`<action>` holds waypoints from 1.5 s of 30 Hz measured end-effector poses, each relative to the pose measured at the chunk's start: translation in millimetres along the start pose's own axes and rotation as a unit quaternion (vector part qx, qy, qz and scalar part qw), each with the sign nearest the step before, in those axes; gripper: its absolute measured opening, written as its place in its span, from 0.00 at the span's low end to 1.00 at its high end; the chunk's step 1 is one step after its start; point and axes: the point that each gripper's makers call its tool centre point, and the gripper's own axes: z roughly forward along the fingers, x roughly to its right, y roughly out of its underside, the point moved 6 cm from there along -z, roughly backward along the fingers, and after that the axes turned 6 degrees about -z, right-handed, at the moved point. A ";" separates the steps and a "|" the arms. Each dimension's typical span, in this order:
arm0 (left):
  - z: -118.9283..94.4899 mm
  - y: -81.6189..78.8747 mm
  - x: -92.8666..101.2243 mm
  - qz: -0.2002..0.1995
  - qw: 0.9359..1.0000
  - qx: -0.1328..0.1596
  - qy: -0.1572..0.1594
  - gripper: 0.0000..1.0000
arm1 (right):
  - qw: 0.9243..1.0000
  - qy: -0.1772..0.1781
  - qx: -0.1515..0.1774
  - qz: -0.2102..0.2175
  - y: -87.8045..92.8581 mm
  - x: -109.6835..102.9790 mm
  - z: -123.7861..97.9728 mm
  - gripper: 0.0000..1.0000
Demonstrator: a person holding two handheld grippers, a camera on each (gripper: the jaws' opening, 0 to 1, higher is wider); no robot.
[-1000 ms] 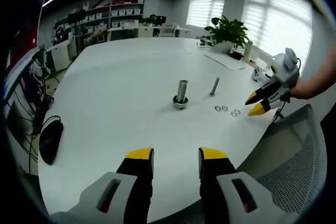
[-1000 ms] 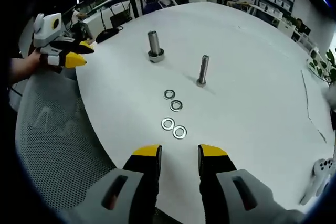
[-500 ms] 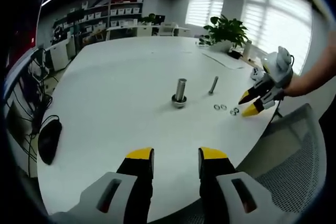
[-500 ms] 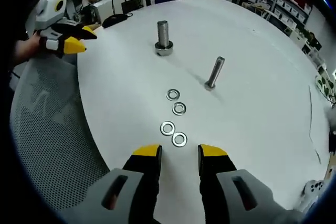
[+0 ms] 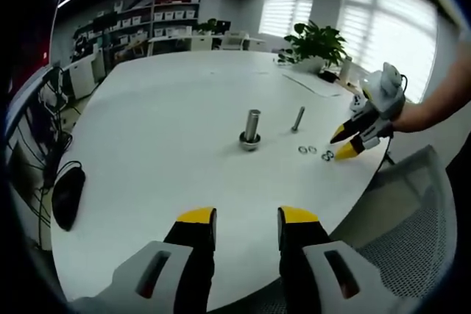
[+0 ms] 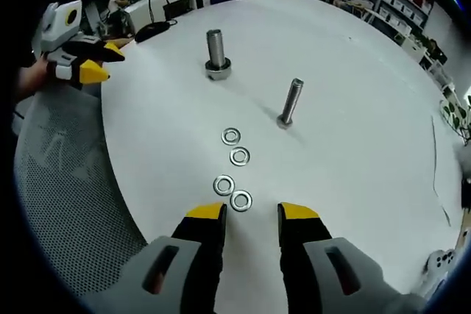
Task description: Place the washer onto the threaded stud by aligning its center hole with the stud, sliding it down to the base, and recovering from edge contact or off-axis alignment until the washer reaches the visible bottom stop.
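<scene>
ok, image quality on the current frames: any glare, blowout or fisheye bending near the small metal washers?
Left gripper view: blinds-covered windows blown out bright, round white table edge bowed by fisheye, small metal washers tiny. Right gripper view: even light, four washers sharp, thin upright threaded stud casts a soft shadow, no glare.

The broad white table [image 6: 353, 174] had a smooth, matt top. On it, four small silvery metal washers [image 6: 231, 168] shone faintly beside a slim grey metal threaded stud [image 6: 289, 102], ridged along its shaft. Beyond the stud, a thicker, duller metal bolt [image 6: 215, 54] stood. At the table's edge, a grey mesh chair back [image 6: 66, 189] looked woven and rough.
</scene>
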 end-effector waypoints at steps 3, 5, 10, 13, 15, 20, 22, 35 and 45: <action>0.1 0.2 0.8 0.001 1.000 -0.001 0.002 0.31 | 1.000 -0.003 0.003 -0.002 -3.0 -1.0 -0.1 0.31; 0.0 0.4 0.6 0.001 1.000 -0.001 0.001 0.31 | 1.000 -0.005 0.002 -0.004 -3.8 -1.1 1.0 0.31; -0.2 0.7 1.1 0.000 1.000 -0.002 0.004 0.31 | 1.000 -0.011 -0.003 -0.008 -6.0 -2.2 4.2 0.31; 0.1 1.5 0.8 0.001 1.000 -0.005 0.003 0.31 | 1.000 -0.018 -0.009 -0.017 -6.2 -3.9 6.1 0.30; 0.3 1.5 0.4 0.000 1.000 -0.004 0.003 0.31 | 0.999 -0.024 -0.020 -0.029 -4.5 -5.1 8.0 0.30; 0.3 1.5 1.1 0.001 1.000 -0.005 0.006 0.31 | 0.999 -0.030 -0.018 -0.040 -6.5 -2.1 7.7 0.29; 0.4 1.7 1.0 0.002 1.000 -0.005 0.005 0.31 | 0.998 -0.035 -0.024 -0.049 -6.9 -1.1 7.9 0.28; 0.1 0.3 0.8 0.001 1.000 -0.002 0.006 0.31 | 0.978 -0.101 -0.092 -0.161 -14.6 -0.2 9.4 0.26; 0.0 -0.1 0.9 0.003 1.000 -0.001 0.005 0.31 | 0.949 -0.112 -0.139 -0.260 -20.3 -8.4 14.0 0.23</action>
